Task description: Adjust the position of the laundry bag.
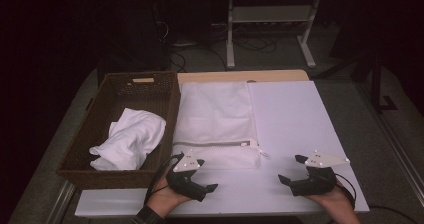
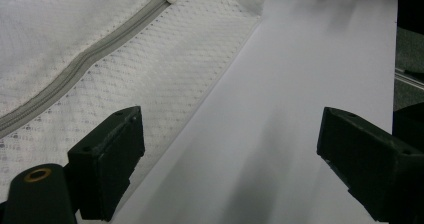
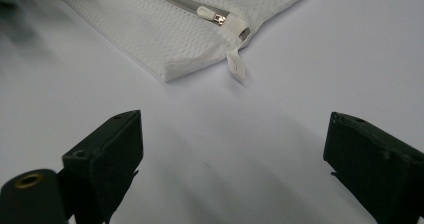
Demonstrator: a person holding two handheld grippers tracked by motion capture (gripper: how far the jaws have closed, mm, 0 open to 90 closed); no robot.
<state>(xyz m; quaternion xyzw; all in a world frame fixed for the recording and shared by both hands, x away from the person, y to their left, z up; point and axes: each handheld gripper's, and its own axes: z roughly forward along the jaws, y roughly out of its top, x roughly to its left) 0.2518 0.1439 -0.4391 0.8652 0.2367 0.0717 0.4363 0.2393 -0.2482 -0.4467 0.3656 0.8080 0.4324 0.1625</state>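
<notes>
A white mesh zip bag [image 1: 215,119] lies flat on the white board [image 1: 295,114], its grey zipper [image 1: 210,145] running along the near edge. My left gripper [image 1: 207,174] rests low near the bag's front left corner, jaws open and empty. In the left gripper view my gripper [image 2: 235,159] hovers over bare board beside the mesh bag [image 2: 100,64]. My right gripper [image 1: 290,168] sits open to the right of the bag. The right gripper view has that gripper [image 3: 235,154] facing the bag's corner [image 3: 175,34], with the zipper pull [image 3: 212,15] and a small fabric tab [image 3: 236,64].
A brown wicker basket [image 1: 90,134] stands left of the board and holds a crumpled white cloth [image 1: 130,139]. Bare board extends to the right of the bag. Table legs and cables lie on the dark floor beyond the far edge.
</notes>
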